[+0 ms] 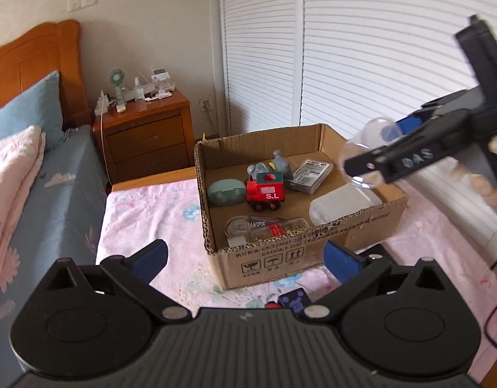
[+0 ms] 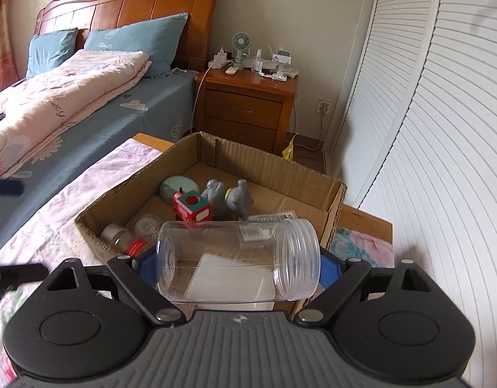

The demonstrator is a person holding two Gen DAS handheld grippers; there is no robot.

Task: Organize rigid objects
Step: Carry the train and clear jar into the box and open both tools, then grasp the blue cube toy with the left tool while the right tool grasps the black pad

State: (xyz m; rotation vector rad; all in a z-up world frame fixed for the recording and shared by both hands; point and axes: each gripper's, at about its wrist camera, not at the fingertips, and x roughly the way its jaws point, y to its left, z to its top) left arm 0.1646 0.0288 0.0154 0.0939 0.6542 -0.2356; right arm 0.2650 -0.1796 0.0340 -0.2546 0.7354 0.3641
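My right gripper [image 2: 238, 263] is shut on a clear plastic jar [image 2: 238, 258], held sideways above the near right part of the cardboard box [image 2: 281, 168]. In the left wrist view the right gripper [image 1: 365, 161] holds the jar [image 1: 374, 135] over the box's right side. The box [image 1: 300, 258] holds a red toy train [image 1: 266, 190], a grey elephant figure [image 1: 271, 163], a green case [image 1: 225, 191], a clear card case [image 1: 310, 171], a white container [image 1: 342, 207] and a tape dispenser [image 1: 264, 228]. My left gripper [image 1: 245, 260] is open and empty in front of the box.
The box stands on a table with a pink floral cloth [image 1: 151, 213]. A small dark blue object [image 1: 293, 299] lies on the cloth between my left fingers. A bed [image 2: 86, 103], a wooden nightstand [image 2: 245, 110] and white louvred doors [image 2: 442, 129] surround the table.
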